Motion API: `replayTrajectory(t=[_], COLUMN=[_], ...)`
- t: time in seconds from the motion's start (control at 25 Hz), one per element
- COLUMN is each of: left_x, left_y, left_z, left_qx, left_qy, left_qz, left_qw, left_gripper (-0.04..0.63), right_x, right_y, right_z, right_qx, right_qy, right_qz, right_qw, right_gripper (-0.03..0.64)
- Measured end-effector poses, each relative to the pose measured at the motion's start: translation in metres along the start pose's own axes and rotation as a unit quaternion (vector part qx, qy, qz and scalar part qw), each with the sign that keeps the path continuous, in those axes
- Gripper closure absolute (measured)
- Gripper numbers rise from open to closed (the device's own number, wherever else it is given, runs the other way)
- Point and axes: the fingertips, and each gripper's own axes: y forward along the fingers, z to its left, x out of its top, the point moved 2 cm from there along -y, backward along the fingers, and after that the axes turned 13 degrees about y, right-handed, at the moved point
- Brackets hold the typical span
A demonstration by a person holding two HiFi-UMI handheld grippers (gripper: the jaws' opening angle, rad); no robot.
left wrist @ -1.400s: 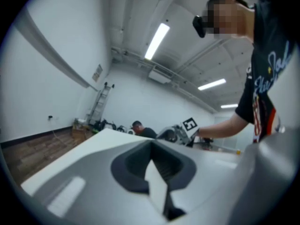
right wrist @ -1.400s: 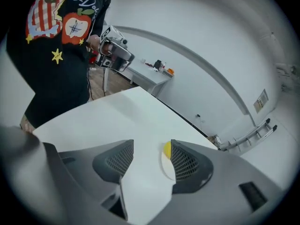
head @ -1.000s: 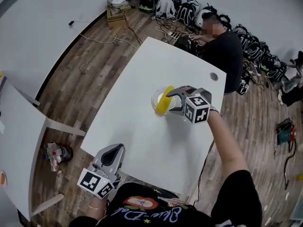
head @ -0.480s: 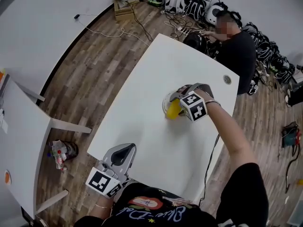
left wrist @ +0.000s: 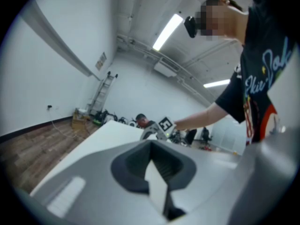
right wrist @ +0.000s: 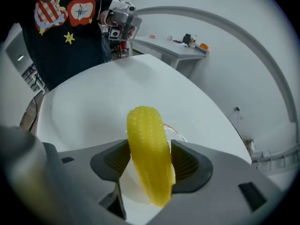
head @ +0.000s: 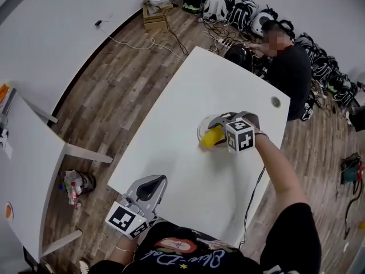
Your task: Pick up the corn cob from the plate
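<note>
The yellow corn cob (head: 210,136) (right wrist: 147,153) lies on a small clear plate (head: 203,125) (right wrist: 129,187) on the white table (head: 188,90). My right gripper (head: 217,129) (right wrist: 150,162) points steeply down over the plate. Its jaws stand wide, one pad on each side of the cob and close against it, with no squeeze showing. My left gripper (head: 151,181) (left wrist: 151,162) rests at the table's near edge, jaws together and empty, pointing across the table towards the right gripper.
A person (head: 288,61) sits at the table's far end, with bags and helmets (head: 228,7) along the wall behind. A second white table (head: 23,153) stands at the left, with a bag of rubbish (head: 71,184) on the wood floor beside it.
My right gripper has come down from beside the plate to over it, and the cob is now between its jaws. The left gripper has barely shifted.
</note>
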Motion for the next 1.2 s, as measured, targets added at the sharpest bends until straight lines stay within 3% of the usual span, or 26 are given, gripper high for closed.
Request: replayTrajectory(t=[0.12, 0.2, 0.32, 0.52, 0.76, 0.96, 1.04, 1.2], left_x=[0.002, 0.006, 0.015, 0.032, 0.038, 0.044, 0.043, 0.044], left_y=[0.000, 0.004, 0.008, 0.015, 0.029, 0.037, 0.039, 0.044], left_z=[-0.007, -0.016, -0.030, -0.058, -0.082, -0.099, -0.108, -0.110], left_qx=[-0.013, -0.031, -0.053, -0.078, -0.105, -0.126, -0.133, -0.136], left_qy=[0.018, 0.029, 0.029, 0.073, 0.100, 0.121, 0.134, 0.110], left_qz=[0.002, -0.003, -0.018, -0.027, -0.036, -0.037, -0.036, -0.039], left_qw=[0.9997, 0.9991, 0.9980, 0.9939, 0.9887, 0.9839, 0.9814, 0.9838], left_gripper=[0.598, 0.598, 0.597, 0.598, 0.597, 0.597, 0.598, 0.597], right_x=[0.012, 0.020, 0.032, 0.035, 0.044, 0.044, 0.040, 0.033], right_y=[-0.028, -0.052, -0.083, -0.124, -0.133, -0.146, -0.149, -0.154], right_z=[0.007, 0.012, 0.030, 0.078, 0.138, 0.174, 0.186, 0.194], right_qx=[-0.059, -0.100, -0.142, -0.203, -0.234, -0.246, -0.252, -0.265], right_qy=[0.062, 0.128, 0.230, 0.362, 0.455, 0.527, 0.538, 0.544], right_qz=[-0.079, -0.158, -0.287, -0.430, -0.473, -0.504, -0.505, -0.495], right_qw=[0.993, 0.974, 0.919, 0.802, 0.717, 0.639, 0.626, 0.623], right_gripper=[0.348, 0.351, 0.354, 0.354, 0.354, 0.354, 0.354, 0.354])
